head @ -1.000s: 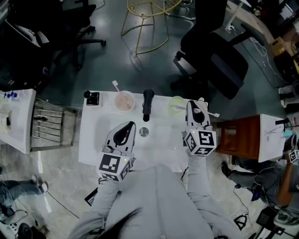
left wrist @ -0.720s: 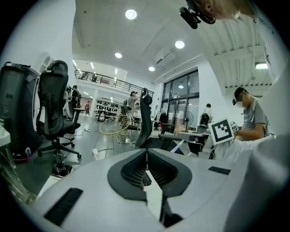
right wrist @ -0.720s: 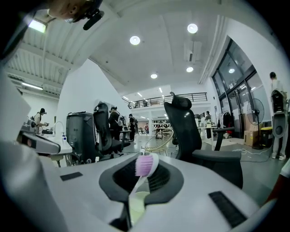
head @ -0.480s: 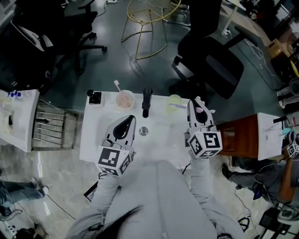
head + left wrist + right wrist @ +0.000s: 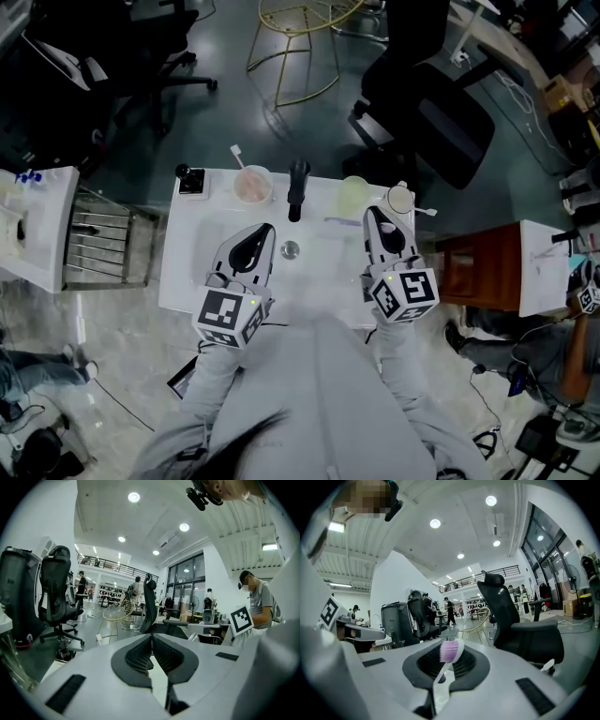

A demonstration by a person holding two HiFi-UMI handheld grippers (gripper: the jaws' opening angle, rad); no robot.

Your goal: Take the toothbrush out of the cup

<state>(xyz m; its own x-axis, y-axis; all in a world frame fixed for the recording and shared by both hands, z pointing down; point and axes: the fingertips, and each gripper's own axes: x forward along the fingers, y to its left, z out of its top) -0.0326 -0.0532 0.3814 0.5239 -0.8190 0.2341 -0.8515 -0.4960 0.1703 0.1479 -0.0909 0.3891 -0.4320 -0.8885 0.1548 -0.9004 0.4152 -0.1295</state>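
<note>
My right gripper (image 5: 448,662) is shut on a white toothbrush (image 5: 450,649), whose pink-purple bristle head sticks out past the jaw tips. In the head view this gripper (image 5: 372,212) hovers over the right part of the white table (image 5: 187,272), just in front of a pale green cup (image 5: 354,194) and a white cup (image 5: 400,199). A faint purple stick, probably the toothbrush (image 5: 341,222), shows left of its tip. My left gripper (image 5: 266,229) is shut and holds nothing; its pads meet in the left gripper view (image 5: 151,638). A pink cup (image 5: 251,185) with a white toothbrush (image 5: 235,156) stands at the back left.
A black upright handle-like object (image 5: 297,189) stands at the table's back middle, a small black device (image 5: 190,179) at its back left corner, and a small round metal piece (image 5: 290,249) near the middle. Office chairs (image 5: 441,103) and a wire stool (image 5: 300,37) stand beyond the table.
My right gripper has drawn back toward me from the cups, carrying the toothbrush, and the white cup behind it has come into sight. The left gripper has stayed put.
</note>
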